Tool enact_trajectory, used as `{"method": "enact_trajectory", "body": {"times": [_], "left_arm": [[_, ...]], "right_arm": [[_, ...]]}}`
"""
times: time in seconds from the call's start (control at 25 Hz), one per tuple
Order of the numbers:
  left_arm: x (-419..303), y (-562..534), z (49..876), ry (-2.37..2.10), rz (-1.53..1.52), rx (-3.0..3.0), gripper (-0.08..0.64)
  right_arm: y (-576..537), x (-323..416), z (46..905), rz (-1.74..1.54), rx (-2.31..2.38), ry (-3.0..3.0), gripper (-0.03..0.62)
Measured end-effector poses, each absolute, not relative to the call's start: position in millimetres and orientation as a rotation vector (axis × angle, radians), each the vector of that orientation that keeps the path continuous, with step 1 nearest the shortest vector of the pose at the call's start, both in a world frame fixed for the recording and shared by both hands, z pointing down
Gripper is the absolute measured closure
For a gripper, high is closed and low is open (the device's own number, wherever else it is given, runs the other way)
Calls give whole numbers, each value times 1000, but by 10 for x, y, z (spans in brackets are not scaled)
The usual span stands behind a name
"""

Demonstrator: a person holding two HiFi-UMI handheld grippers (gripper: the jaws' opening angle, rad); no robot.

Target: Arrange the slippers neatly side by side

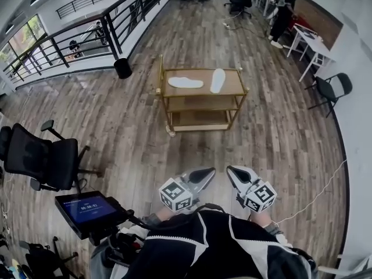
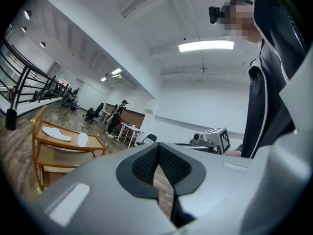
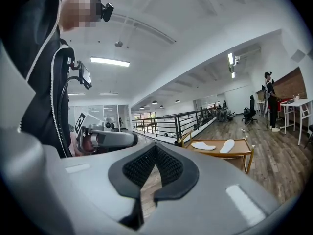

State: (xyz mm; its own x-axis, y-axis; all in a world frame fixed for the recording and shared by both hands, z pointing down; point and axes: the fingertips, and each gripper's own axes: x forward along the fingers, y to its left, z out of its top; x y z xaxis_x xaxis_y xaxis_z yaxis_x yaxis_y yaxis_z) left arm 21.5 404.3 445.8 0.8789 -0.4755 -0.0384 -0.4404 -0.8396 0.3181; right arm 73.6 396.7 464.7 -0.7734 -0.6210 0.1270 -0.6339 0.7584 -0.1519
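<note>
We stand well back from the cart (image 1: 233, 89), with open wooden floor (image 1: 273, 144) between us and it. That is why neither gripper is doing any work yet. The left gripper (image 1: 201, 176) and right gripper (image 1: 237, 175) are held close in front of our chest, side by side and pointing roughly level toward the cart. This looks like a carrying pose for the approach, not a reach.

Each gripper's own view shows its dark pads pressed together at the tips with nothing caught between them. Both are empty, which suits walking up to the cart.

The slippers lie on the cart's top shelf, apart from each other and not matched in direction. In the head view, the left slipper (image 1: 185, 82) lies crosswise along the shelf. The right slipper (image 1: 218, 80) runs nearly front to back, so the two form a rough corner instead of a pair.

We judge the task has not started. We need to close the distance first, then spread a gripper to take one slipper and turn it parallel to the other.
</note>
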Motion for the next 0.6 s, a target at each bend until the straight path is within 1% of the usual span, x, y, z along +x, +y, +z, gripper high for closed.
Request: {"method": "enact_trajectory", "body": {"times": [0.2,0.6], "left_arm": [[17,3882,4474,-664,-217,2749,541],[-56,3733,4606,-692,-247,2709,541]], "right_arm": [[3828,480,4652,256,994,-2850,588],[3575,340,4632,249,909,-2859,588]]}}
